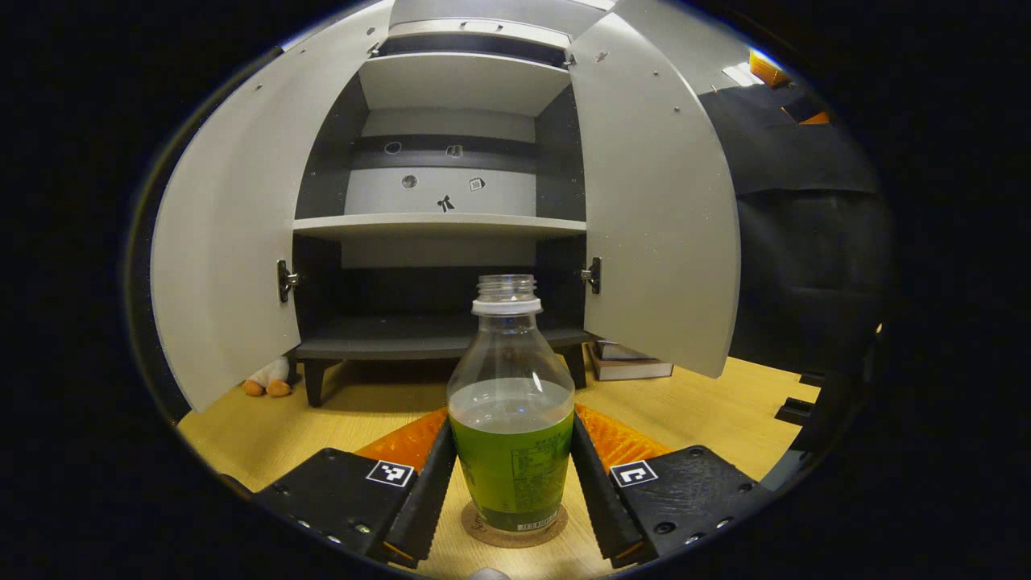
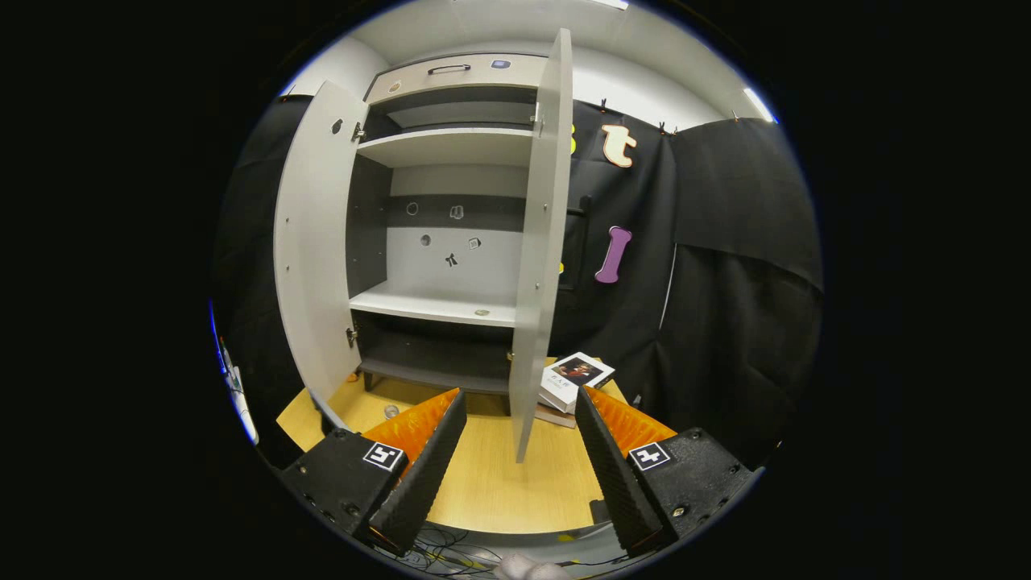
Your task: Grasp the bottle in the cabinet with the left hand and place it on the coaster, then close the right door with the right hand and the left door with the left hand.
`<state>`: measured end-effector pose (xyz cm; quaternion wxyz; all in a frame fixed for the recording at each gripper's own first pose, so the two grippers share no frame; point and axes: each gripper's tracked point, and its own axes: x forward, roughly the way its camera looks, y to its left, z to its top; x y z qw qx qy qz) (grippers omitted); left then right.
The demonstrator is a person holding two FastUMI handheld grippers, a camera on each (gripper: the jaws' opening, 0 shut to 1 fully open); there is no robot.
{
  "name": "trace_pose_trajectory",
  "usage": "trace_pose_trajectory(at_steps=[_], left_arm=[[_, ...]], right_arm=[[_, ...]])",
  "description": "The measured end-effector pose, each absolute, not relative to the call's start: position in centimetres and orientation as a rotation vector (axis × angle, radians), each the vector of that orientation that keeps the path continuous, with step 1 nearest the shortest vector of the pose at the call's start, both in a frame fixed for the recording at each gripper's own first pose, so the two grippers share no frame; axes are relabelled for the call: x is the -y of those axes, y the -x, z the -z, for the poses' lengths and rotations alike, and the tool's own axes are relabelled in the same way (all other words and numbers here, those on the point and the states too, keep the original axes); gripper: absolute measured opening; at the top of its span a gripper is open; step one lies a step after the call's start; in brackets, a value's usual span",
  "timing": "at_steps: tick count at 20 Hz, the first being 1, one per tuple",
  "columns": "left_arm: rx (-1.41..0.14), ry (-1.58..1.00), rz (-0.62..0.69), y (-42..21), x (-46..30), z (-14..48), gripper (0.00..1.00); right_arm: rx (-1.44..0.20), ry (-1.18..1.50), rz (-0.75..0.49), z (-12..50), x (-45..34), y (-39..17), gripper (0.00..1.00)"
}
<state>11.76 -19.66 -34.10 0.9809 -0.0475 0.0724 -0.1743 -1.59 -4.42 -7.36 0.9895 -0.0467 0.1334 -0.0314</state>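
A clear bottle (image 1: 510, 419) with green drink and no cap stands upright on a round cork coaster (image 1: 556, 528) on the wooden table. My left gripper (image 1: 511, 417) is open, and its fingers stand close along both sides of the bottle. Behind it the grey cabinet has both doors swung out, the left door (image 1: 233, 242) and the right door (image 1: 656, 217). My right gripper (image 2: 519, 395) is open and holds nothing. It faces the right door (image 2: 540, 242), seen edge-on a little ahead of the fingertips, with the left door (image 2: 314, 242) beyond.
Books (image 2: 576, 374) lie on the table by the cabinet's right foot. A small plush toy (image 1: 270, 379) sits under the left door. The cabinet shelves (image 2: 435, 306) are bare. Black cloth walls close off the right side.
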Motion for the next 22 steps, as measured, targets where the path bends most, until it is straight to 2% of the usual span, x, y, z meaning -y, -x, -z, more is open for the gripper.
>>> trace_pose_trajectory(at_steps=[1, 2, 3, 7, 8, 10, 11, 17, 22], left_arm=[[-0.158, 0.102, 0.341, -11.9, 19.4, 34.9, 0.77], [-0.177, 0.106, 0.334, -11.9, 19.1, 35.8, 0.77], [-0.160, 0.116, 0.338, -11.6, 19.1, 35.6, 0.73], [-0.144, 0.076, 0.376, -11.2, 20.0, 36.1, 0.75], [-0.162, 0.069, 0.376, -11.0, 20.1, 36.6, 0.78], [-0.251, 0.030, 0.354, -10.3, 19.6, 38.4, 0.94], [-0.253, 0.018, 0.332, -10.3, 19.0, 38.3, 0.98], [-0.168, 0.025, 0.325, -11.2, 18.6, 34.0, 0.96], [-0.084, 0.031, 0.340, -11.7, 18.7, 27.9, 0.96]], right_arm=[[-0.269, 0.100, 0.059, 7.5, 4.3, 1.7, 0.84], [-0.272, 0.104, 0.060, 7.5, 4.2, 1.8, 0.84], [-0.275, 0.105, 0.057, 7.7, 4.1, 1.9, 0.84], [-0.290, 0.108, 0.059, 8.1, 4.2, 2.4, 0.84], [-0.294, 0.104, 0.059, 8.2, 4.1, 2.5, 0.84], [-0.299, 0.099, 0.053, 8.4, 3.9, 2.6, 0.84], [-0.296, 0.097, 0.051, 8.3, 3.8, 2.7, 0.84], [-0.287, 0.093, 0.062, 8.1, 4.2, 3.6, 0.84], [-0.269, 0.065, 0.078, 7.3, 4.5, 4.3, 0.84]])
